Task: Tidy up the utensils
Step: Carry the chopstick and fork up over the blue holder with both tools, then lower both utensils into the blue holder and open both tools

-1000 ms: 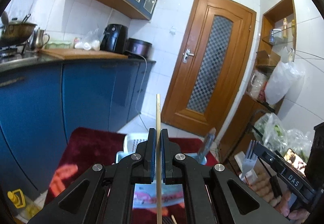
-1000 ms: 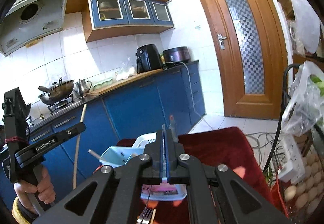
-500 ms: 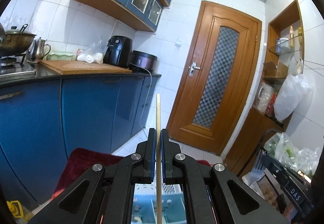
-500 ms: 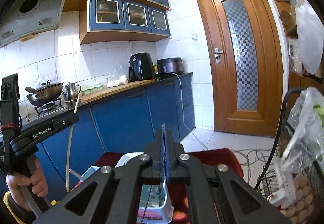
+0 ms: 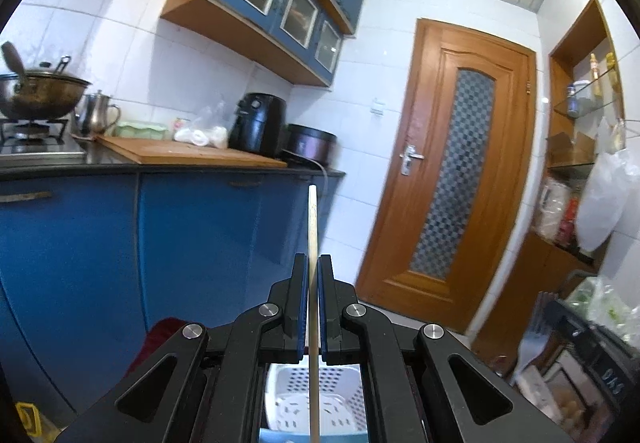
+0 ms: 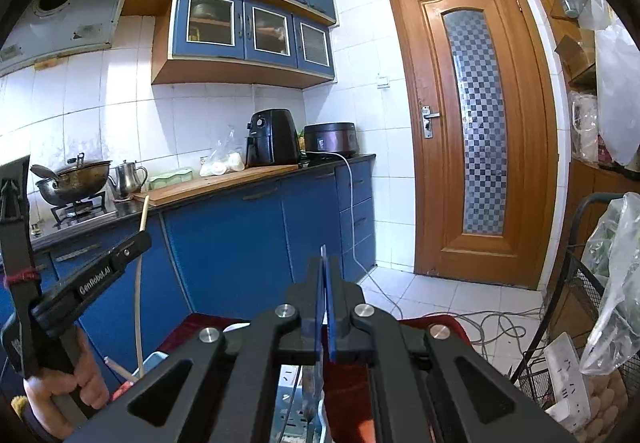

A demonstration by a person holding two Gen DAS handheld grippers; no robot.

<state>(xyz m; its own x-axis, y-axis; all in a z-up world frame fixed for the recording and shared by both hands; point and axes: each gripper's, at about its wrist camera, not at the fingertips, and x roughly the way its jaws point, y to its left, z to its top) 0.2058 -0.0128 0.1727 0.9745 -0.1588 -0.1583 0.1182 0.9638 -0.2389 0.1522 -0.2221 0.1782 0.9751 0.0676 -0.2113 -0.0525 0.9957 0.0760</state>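
My left gripper (image 5: 313,263) is shut on a pale wooden chopstick (image 5: 312,235) that stands upright between the pads and reaches well above and below them. It also shows in the right wrist view (image 6: 141,243), held by the left gripper (image 6: 140,241) at the left edge. My right gripper (image 6: 325,263) is shut on a thin metal utensil (image 6: 322,255) whose tip pokes above the pads. A white perforated utensil basket (image 5: 316,391) sits below the left gripper on a dark red cloth (image 5: 160,335).
Blue kitchen cabinets (image 6: 248,243) with a counter, wok, kettle and air fryer run along the left. A wooden door (image 6: 476,123) stands ahead. A wire basket with bags and a power strip (image 6: 568,375) is on the right. Another chopstick (image 6: 118,369) lies at lower left.
Both grippers have tilted upward and risen, so the basket and red cloth have dropped low in both views. Each still holds its utensil.
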